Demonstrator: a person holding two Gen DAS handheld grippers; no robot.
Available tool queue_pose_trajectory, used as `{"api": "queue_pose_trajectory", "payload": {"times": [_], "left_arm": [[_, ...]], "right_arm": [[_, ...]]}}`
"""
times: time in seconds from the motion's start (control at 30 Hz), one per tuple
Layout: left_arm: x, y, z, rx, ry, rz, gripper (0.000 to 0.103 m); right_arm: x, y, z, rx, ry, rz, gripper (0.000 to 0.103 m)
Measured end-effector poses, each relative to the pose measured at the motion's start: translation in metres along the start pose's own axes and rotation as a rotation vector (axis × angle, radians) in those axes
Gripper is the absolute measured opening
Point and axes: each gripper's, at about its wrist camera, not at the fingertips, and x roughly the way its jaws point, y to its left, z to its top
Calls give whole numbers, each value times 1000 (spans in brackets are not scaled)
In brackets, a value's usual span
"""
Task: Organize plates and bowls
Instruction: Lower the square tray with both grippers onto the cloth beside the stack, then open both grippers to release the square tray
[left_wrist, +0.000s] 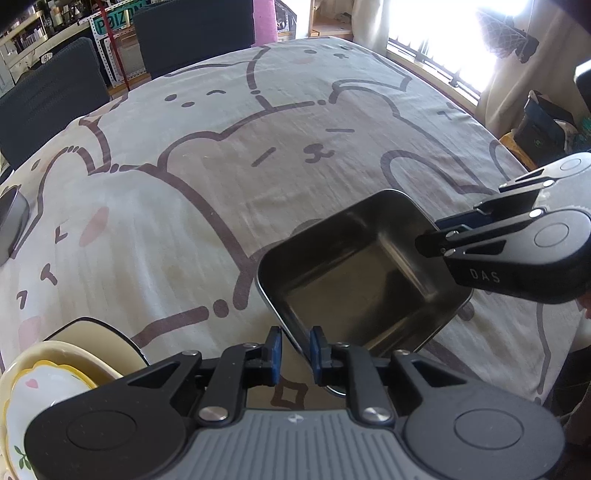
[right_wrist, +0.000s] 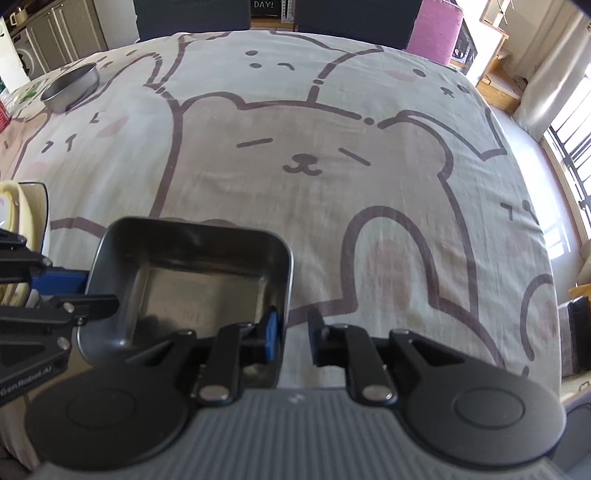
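A square steel tray (left_wrist: 364, 273) is tilted above the bear-print tablecloth. My left gripper (left_wrist: 296, 350) straddles its near rim with a gap showing between the blue pads, so the jaws stand open. My right gripper (right_wrist: 293, 334) straddles the tray's right wall (right_wrist: 286, 273), one blue pad inside and one finger outside, with a gap; in the left wrist view the right gripper (left_wrist: 436, 240) sits at the tray's far right corner. A stack of cream and white bowls (left_wrist: 55, 373) stands at the lower left. A round steel bowl (right_wrist: 72, 86) sits at the far left.
The tablecloth (right_wrist: 303, 192) covers the whole table. Dark chairs (left_wrist: 192, 33) stand at the far edge, with a pink one (right_wrist: 436, 26) beside them. A window (left_wrist: 461, 40) and bags lie to the right. A dark round object (left_wrist: 11, 221) sits at the left edge.
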Motion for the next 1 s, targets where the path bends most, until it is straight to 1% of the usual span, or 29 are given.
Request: {"api": "queue_pose_trajectory", "payload": {"times": [0.1, 0.2, 0.33, 0.57, 0.6, 0.67, 0.7, 0.87, 0.93, 1.0], "left_arm": [[0, 0, 0, 0, 0, 0, 20], [0, 0, 0, 0, 1, -1, 20], [0, 1, 0, -1, -1, 2, 23], [-2, -1, 0, 2, -4, 12, 23], [-3, -1, 1, -2, -7, 11, 24], [-6, 0, 2, -18, -16, 0, 34], [-7, 1, 2, -25, -20, -7, 35], [-12, 1, 4, -32, -32, -14, 39], [-14, 1, 4, -36, -34, -12, 41], [-17, 1, 5, -37, -40, -13, 42]], "right_arm": [[0, 1, -1, -5, -1, -2, 20], [0, 1, -2, -3, -1, -5, 24], [0, -1, -3, 10, -2, 8, 24], [0, 1, -4, 4, -6, 0, 24], [0, 1, -4, 2, -7, -2, 24], [0, 2, -4, 3, -7, 2, 24], [0, 2, -5, 5, -4, 10, 24], [-5, -2, -7, 12, -12, 41, 32], [-7, -4, -8, 19, -20, 44, 38], [-10, -6, -9, 21, -27, 47, 41]]}}
